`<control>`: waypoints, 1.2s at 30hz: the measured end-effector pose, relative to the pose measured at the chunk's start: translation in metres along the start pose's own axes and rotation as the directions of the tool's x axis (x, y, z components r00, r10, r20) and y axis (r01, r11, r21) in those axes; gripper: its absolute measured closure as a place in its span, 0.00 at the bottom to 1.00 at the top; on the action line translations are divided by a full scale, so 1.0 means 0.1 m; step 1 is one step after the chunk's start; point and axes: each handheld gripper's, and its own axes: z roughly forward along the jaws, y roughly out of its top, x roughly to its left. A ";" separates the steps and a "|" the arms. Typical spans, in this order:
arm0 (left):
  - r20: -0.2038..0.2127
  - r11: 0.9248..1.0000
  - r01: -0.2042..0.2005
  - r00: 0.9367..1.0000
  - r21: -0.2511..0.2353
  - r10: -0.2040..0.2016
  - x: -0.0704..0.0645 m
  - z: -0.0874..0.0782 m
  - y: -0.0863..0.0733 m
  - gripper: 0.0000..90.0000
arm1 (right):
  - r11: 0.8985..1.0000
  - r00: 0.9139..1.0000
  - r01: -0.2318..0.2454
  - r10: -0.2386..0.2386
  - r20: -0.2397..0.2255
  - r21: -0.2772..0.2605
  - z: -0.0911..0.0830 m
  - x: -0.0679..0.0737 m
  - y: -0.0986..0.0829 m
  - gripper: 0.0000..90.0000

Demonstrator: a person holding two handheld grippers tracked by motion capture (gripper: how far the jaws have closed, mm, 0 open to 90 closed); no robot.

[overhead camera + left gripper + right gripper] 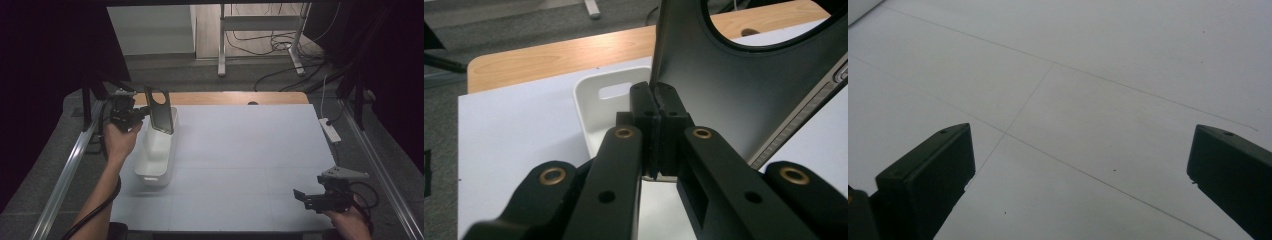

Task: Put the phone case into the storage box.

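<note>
Left gripper (pixel 134 116) at upper left of the high view, fingers (pixel 644 107) pinched tight on the edge of a dark phone case (pixel 160 110), no gap visible between the pads in the left gripper view. Case held upright, slightly tilted, round camera cut-out uppermost, over the far end of a white bin (pixel 156 150) that lies lengthwise at left of centre on the white bench (pixel 240 160). Thin-edge grip probably chosen to leave the broad face free and let the case hang or stand vertical for lowering into, or lifting out of, the bin; direction not readable from a single moment. Lower end of the case looks to sit at or inside the bin's rim; contact with the bin floor impossible to confirm. In the left gripper view, handle slot of the bin (pixel 614 91) visible beyond the fingertips, case (pixel 734 95) cut off at top and right of frame, side buttons just discernible at right edge. Bin interior largely hidden behind the case and by the low angle; contents, if any, unknown. Right gripper (pixel 312 199) parked low at lower right of the high view, well apart from the bin, fingers (pixel 928 170) spread wide, nothing between them, only bare bench surface with faint seam lines ahead. Likely idle, kept out of the way. Background dim; cables, a power strip (pixel 330 129) and a stand's legs past the bench's far edge, hard to make out in detail.
</note>
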 end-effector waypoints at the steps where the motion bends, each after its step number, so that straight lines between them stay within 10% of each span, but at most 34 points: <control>1: -0.006 1.000 0.006 1.000 -0.001 -0.006 0.02 0.02 0.00 0.99 | 1.000 1.000 0.000 0.000 0.000 0.000 0.00 0.00 0.00 0.00; 36: -0.108 0.998 0.057 0.993 0.007 -0.056 0.14 0.46 0.11 0.99 | 1.000 1.000 0.020 -0.020 -0.009 0.011 0.01 0.01 0.00 0.00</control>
